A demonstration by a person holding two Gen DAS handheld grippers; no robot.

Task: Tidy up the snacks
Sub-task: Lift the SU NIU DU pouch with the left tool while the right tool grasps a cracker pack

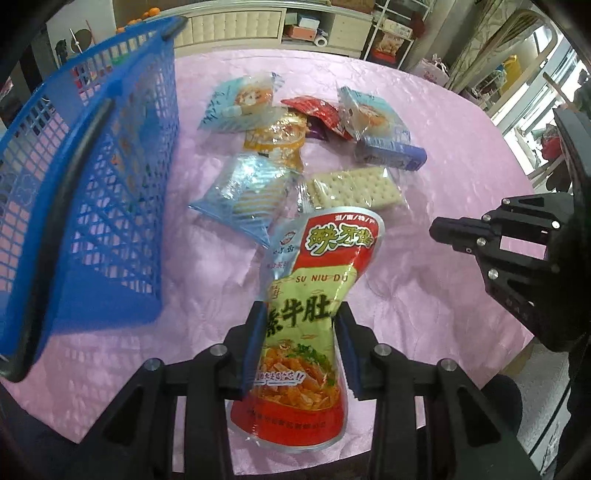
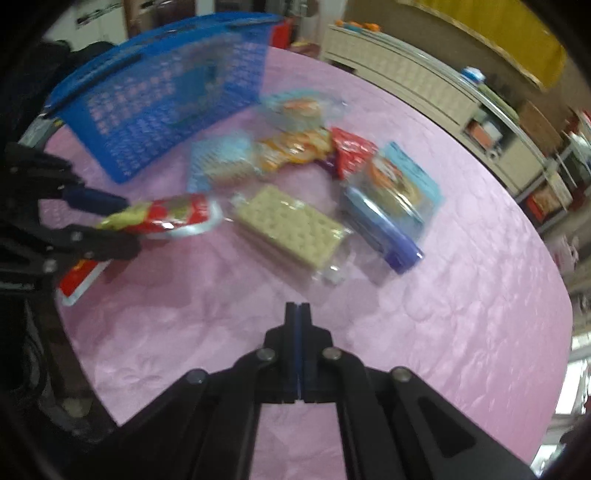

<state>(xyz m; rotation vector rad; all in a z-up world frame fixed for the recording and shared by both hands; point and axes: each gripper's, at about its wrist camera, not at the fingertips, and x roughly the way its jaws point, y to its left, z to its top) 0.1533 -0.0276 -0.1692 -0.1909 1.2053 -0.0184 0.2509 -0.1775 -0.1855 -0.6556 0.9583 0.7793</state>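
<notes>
My left gripper (image 1: pixel 301 317) is shut on a red and yellow snack packet (image 1: pixel 314 280) and holds it above the pink tablecloth; the right wrist view shows the left gripper (image 2: pixel 125 225) with that packet (image 2: pixel 166 216). A blue plastic basket (image 1: pixel 92 173) stands at the left, also in the right wrist view (image 2: pixel 166 92). Several snacks lie in a heap beyond: a cracker pack (image 1: pixel 354 188), a light blue packet (image 1: pixel 243 195), a gold packet (image 1: pixel 277 136), a red packet (image 1: pixel 317 110) and a blue box (image 1: pixel 388 155). My right gripper (image 2: pixel 299 306) is shut and empty, seen at the right in the left wrist view (image 1: pixel 450 232).
The round table with the pink cloth (image 2: pixel 443 314) has its edge near me and at the right. White cabinets (image 1: pixel 236 22) and shelves stand behind the table. A cracker pack (image 2: pixel 291 225) lies just ahead of my right gripper.
</notes>
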